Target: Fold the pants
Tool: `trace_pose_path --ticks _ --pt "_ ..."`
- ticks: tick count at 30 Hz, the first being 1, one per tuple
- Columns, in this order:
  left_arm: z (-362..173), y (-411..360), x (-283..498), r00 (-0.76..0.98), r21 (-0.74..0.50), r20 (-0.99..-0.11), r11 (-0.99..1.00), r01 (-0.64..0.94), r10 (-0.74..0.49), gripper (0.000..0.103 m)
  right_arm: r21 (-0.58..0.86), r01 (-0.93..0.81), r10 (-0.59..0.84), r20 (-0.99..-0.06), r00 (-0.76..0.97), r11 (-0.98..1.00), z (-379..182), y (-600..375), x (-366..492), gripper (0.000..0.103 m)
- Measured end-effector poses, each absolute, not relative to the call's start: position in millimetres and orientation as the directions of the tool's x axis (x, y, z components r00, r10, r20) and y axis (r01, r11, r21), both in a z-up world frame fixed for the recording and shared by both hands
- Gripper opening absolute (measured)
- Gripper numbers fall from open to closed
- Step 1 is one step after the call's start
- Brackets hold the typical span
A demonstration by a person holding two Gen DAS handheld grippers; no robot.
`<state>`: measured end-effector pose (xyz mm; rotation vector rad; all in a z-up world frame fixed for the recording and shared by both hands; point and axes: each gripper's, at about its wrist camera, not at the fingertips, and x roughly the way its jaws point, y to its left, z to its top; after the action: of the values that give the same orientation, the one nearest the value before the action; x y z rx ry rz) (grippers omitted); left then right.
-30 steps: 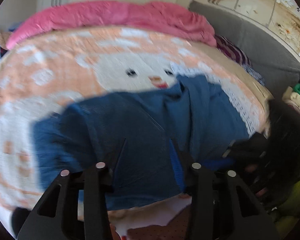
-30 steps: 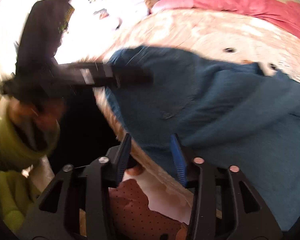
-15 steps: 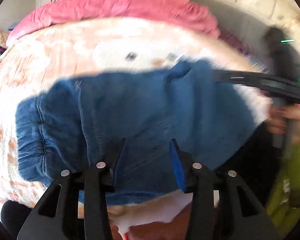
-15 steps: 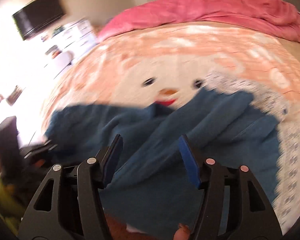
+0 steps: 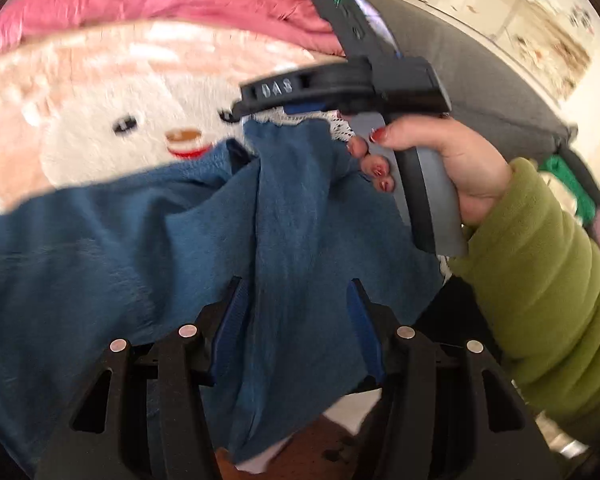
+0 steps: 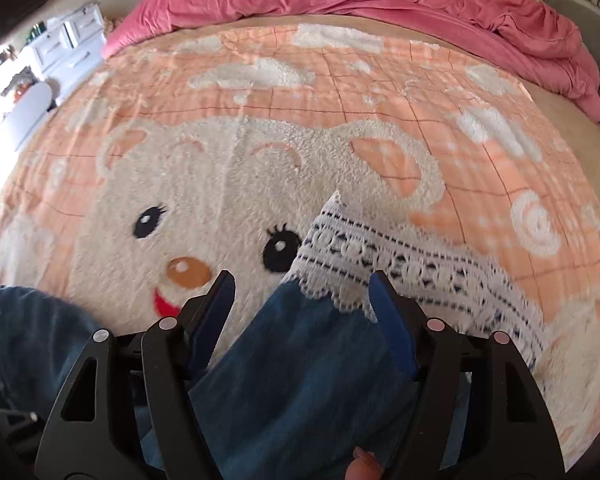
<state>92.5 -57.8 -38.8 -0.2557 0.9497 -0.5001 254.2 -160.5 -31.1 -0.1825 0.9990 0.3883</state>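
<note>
Now the blue pants [image 5: 148, 240] lie lengthwise left to right along the blanket's [image 6: 340, 92] near edge, lace hem [image 6: 400, 268] right, bare bed beyond, while left gripper [image 5: 296, 320] and right gripper [image 6: 304, 312], jaws just widened, straddle cloth unpinched.

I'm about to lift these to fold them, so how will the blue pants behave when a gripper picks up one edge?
The blue pants will probably drape limply: they already lie in soft ridges on the bear blanket. The fabric looks plush, so it should grip rather than slip. The lace hem looks delicate and might snag on the right gripper.
</note>
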Motion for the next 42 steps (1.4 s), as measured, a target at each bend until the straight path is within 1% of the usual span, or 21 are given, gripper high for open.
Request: trace_pose_path --ticks 1,2,3,5,7,8,9,11,12,13,14,15,17,22,24,26,28,29,34,39,42 --pt "-43.9 -57.9 95.6 0.477 -0.435 -0.709 0.855 0.283 -0.519 0.049 0.015 -0.391 0.219 -0.848 0.482 0.92 -33.2 -157.9 260.0 0.063" --pt "-49.5 -59.2 97.9 0.471 -0.44 -0.713 0.854 0.275 -0.519 0.045 0.021 -0.381 0.216 -0.852 0.476 0.924 -36.1 -156.3 268.2 0.063" --pt "-52.3 -61.3 97.4 0.479 -0.43 -0.712 0.858 0.282 -0.514 0.043 0.025 -0.371 0.211 -0.856 0.471 0.928 -38.4 -155.1 273.4 0.066" --pt "-51.9 -67.0 92.0 0.493 -0.388 -0.716 0.869 0.308 -0.494 0.033 0.028 -0.355 0.2 -0.865 0.46 0.934 -42.9 -151.4 283.9 0.067" --pt "-51.2 -71.9 87.4 0.489 -0.378 -0.712 0.862 0.337 -0.503 0.025 0.02 -0.337 0.18 -0.874 0.452 0.941 -47.9 -149.2 292.8 0.067" --pt "-53.5 -76.7 87.0 0.487 -0.381 -0.707 0.856 0.349 -0.513 0.025 0.027 -0.335 0.182 -0.877 0.444 0.942 -51.8 -148.5 297.3 0.067" --pt "-53.3 -78.8 84.9 0.487 -0.381 -0.701 0.851 0.36 -0.52 0.025 0.026 -0.334 0.18 -0.88 0.44 0.942 -54.7 -147.8 300.2 0.062" --pt "-55.4 -83.9 83.3 0.489 -0.368 -0.703 0.853 0.37 -0.516 0.025 0.016 -0.323 0.173 -0.87 0.461 0.946 -55.7 -150.8 302.5 0.038" --pt "-56.2 -85.4 83.2 0.488 -0.371 -0.703 0.852 0.369 -0.518 0.025 0.015 -0.306 0.168 -0.861 0.481 0.952 -53.6 -155.9 302.5 0.016" --pt "-55.7 -85.8 83.0 0.49 -0.38 -0.698 0.849 0.366 -0.523 0.025 0.035 -0.302 0.186 -0.852 0.488 0.953 -51.2 -161.5 302.0 0.01" --pt "-54.4 -85.2 83.7 0.494 -0.384 -0.694 0.85 0.362 -0.524 0.028 0.093 -0.296 0.236 -0.837 0.494 0.951 -46.6 -172.1 298.8 0.008" --pt "-55.0 -83.0 90.6 0.498 -0.388 -0.691 0.85 0.357 -0.525 0.03 0.107 -0.289 0.246 -0.829 0.502 0.951 -43.9 -178.1 296.1 0.006" --pt "-54.5 -79.7 91.7 0.509 -0.39 -0.685 0.853 0.347 -0.521 0.036 0.141 -0.276 0.273 -0.802 0.531 0.951 -32.7 -194.7 284.3 0.005" --pt "-56.6 -74.0 96.0 0.516 -0.402 -0.679 0.853 0.334 -0.522 0.036 0.285 -0.225 0.363 -0.716 0.597 0.932 1.3 -249.5 239.0 0.005" --pt "-56.9 -77.1 95.9 0.522 -0.379 -0.686 0.861 0.339 -0.507 0.032 0.308 -0.207 0.368 -0.688 0.625 0.928 13.5 -267.7 222.0 0.005" --pt "-54.5 -72.3 97.9 0.522 -0.369 -0.688 0.862 0.348 -0.505 0.017 0.325 -0.18 0.359 -0.661 0.659 0.928 22.5 -292.3 199.6 0.005" --pt "-51.9 -71.2 96.6 0.527 -0.357 -0.686 0.863 0.356 -0.501 0.009 0.354 -0.149 0.356 -0.646 0.675 0.924 25.0 -314.8 175.7 0.005" --pt "-49.1 -70.7 93.6 0.527 -0.355 -0.679 0.857 0.374 -0.511 0.006 0.37 -0.138 0.36 -0.643 0.676 0.919 24.9 -323.1 168.3 0.005" --pt "-35.4 -65.8 73.6 0.552 -0.304 -0.655 0.849 0.432 -0.516 0.006 0.42 -0.065 0.351 -0.653 0.672 0.905 12.7 -362.2 118.4 0.005" --pt "-38.1 -63.5 63.9 0.523 -0.313 -0.665 0.835 0.454 -0.533 0.006 0.434 -0.01 0.334 -0.679 0.653 0.901 -2.9 -386.4 72.2 0.005" --pt "-41.6 -71.3 58.5 0.514 -0.281 -0.682 0.835 0.473 -0.521 0.006 0.451 0.027 0.34 -0.709 0.617 0.892 -17.6 -394.5 61.6 0.005"
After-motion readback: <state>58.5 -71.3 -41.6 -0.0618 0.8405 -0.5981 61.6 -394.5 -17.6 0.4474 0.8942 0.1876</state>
